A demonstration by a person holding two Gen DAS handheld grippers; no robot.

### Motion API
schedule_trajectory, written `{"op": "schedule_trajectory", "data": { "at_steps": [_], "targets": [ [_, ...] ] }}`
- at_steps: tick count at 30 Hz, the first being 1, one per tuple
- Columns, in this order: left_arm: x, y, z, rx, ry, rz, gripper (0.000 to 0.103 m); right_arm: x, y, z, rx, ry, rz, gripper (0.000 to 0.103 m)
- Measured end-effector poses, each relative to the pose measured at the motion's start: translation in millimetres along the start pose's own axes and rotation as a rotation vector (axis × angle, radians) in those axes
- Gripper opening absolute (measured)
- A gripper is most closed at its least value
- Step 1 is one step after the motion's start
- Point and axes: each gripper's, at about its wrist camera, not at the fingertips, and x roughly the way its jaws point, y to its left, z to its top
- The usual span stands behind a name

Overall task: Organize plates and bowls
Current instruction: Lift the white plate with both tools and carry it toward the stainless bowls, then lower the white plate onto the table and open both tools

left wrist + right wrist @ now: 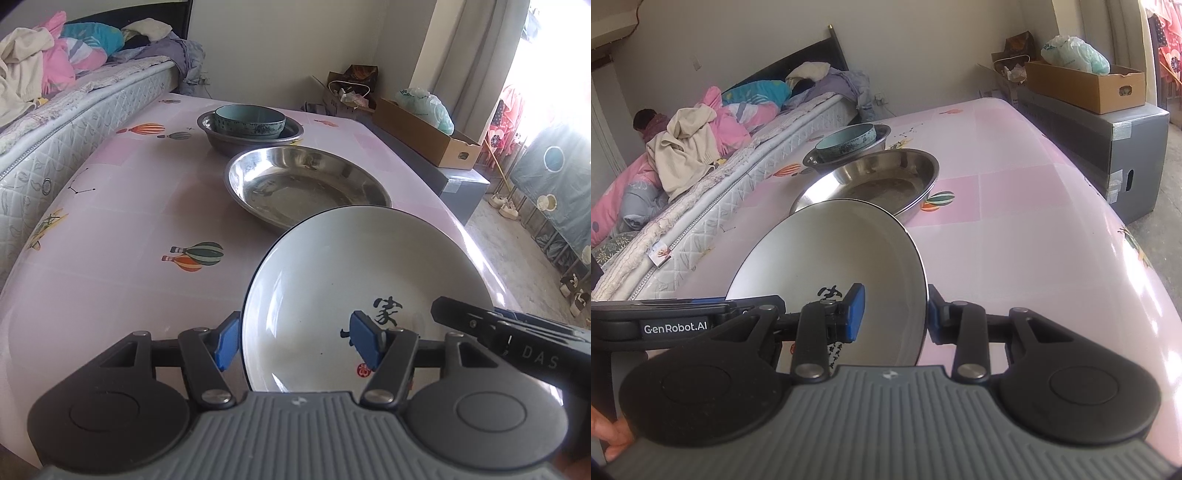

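Observation:
A white plate [343, 280] with a dark rim and black characters is held tilted over the pink table [122, 221]. My left gripper [295, 341] has its blue pads either side of the plate's left rim. My right gripper [895, 315] has its pads either side of the right rim of the plate [834, 254]. Behind it stands a wide steel plate [306, 184], also in the right wrist view [886, 181]. Farther back a teal bowl [249, 120] sits inside a steel bowl [229, 142]; both show in the right wrist view, teal bowl [846, 142], steel bowl [816, 162].
A bed with a mattress [55, 122] and piled clothes runs along the table's left side. A grey box [1108, 147] with a cardboard tray [1086, 85] on top stands to the right of the table. Shoes lie on the floor [517, 229] at right.

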Motion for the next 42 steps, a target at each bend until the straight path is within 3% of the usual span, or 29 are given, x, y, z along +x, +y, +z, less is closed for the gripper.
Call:
{"op": "schedule_trajectory", "data": {
  "at_steps": [20,34,42],
  "targets": [
    [-5,5,11,-0.017,-0.029,0.008,0.063,-2,5,8,0.001,-0.009,0.008,0.034],
    [1,15,43,-0.023,-0.082,0.015,0.063,18,15,44,0.001,-0.029,0.025,0.034],
    [25,20,66,-0.022,-0.064,0.018,0.063,45,14,72,0.014,-0.03,0.017,0.034]
  ]
}}
